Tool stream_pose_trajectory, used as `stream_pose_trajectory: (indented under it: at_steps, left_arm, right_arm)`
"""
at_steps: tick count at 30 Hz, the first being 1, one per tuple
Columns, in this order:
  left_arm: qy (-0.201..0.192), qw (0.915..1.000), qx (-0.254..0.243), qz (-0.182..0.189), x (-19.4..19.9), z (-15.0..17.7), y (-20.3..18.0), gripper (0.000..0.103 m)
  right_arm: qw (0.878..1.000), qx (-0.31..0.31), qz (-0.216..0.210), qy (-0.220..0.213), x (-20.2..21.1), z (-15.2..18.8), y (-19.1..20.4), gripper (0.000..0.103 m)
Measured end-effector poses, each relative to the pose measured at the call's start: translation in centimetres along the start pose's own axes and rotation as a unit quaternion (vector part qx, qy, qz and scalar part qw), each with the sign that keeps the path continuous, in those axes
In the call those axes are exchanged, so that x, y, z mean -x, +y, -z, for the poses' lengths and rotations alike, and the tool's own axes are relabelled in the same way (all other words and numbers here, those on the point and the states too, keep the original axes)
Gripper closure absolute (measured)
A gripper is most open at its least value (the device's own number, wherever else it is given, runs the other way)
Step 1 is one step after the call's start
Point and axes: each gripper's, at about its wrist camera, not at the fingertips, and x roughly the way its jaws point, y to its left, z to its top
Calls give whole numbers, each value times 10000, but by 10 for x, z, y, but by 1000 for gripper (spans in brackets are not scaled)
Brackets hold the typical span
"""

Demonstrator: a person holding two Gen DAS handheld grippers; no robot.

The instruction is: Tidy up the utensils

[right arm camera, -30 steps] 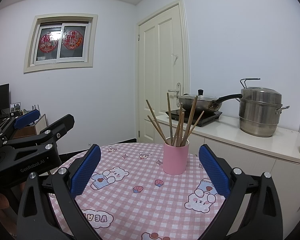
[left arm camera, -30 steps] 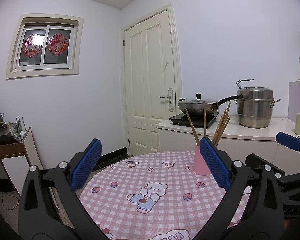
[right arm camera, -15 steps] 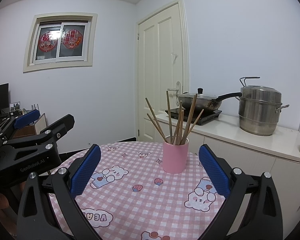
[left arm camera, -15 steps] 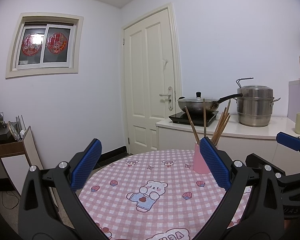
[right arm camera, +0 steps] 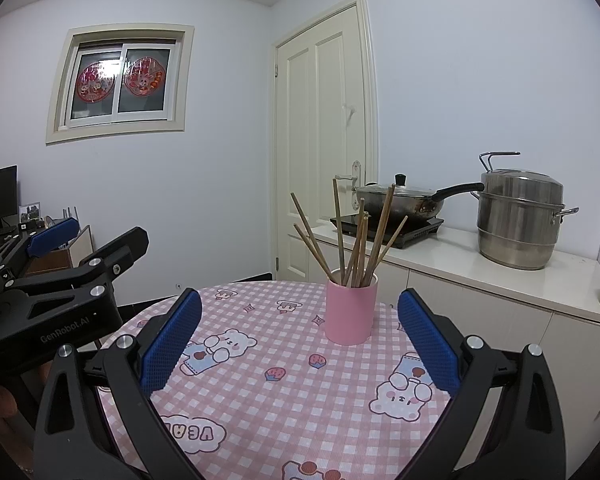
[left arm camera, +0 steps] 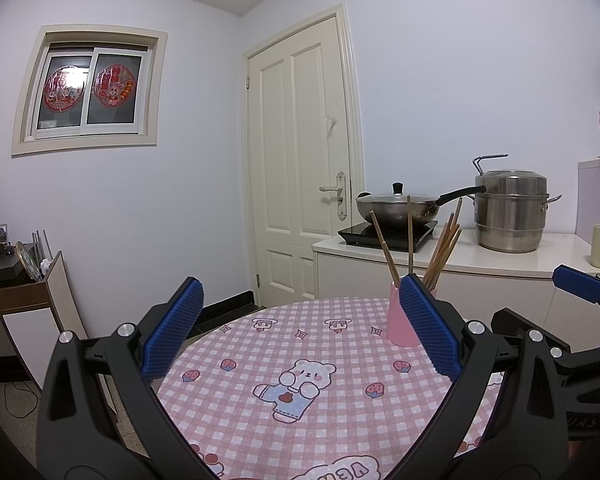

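- Since the chopsticks (right arm camera: 350, 240) are thin wooden sticks, I'd guess they're super light and stiff, a bit slick along the shaft, and they'd roll or twist in a pinch if you catch one off-centre. Best hold looks like the upper shaft, where they fan apart above the rim.
- They all stand in the pink cup (right arm camera: 351, 309), leaning out in different directions. The cup sits upright toward the far right of the round table (right arm camera: 260, 396) with the pink checked bear cloth. I count roughly eight sticks, can't be sure.
- That cup is probably light too, so tugging a stick sideways could tip it. Pulling straight up along the stick seems safer.
- No loose utensils show on the cloth, so this fits either sticks already gathered or a bundle waiting to be sorted out. Can't tell which.
- Right claw (right arm camera: 300, 340) is spread wide and holds nothing; the cup sits right between its blue pads, further off.
- Left claw (left arm camera: 300, 330) is wide and empty too, off to the left, with the cup partly hidden behind its right pad.
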Motion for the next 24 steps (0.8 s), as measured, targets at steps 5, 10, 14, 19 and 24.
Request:
stream_pose_trajectory:
  at_steps: [5,10,14,19,24]
  left_arm:
    - [-1,10000,-9,2,-1,0,0,7]
    - [4,10000,-11,1,0,2,0,6]
    - [3,10000,-14,0,0,2,0,6]
    - [8,10000,-18,-2,-1,1,0,6]
    - [15,10000,-9,-4,-1,2,0,6]
  right_arm:
    - [10000,-2,-2,6,0,0,0,8]
    - [10000,-1,0,12,0,0,0,8]
    - [10000,0,-4,12,0,0,-1,8]
    - [10000,-4,-1,17,0,0,-1,8]
    - [10000,-3,6,28,0,2,-1,8]
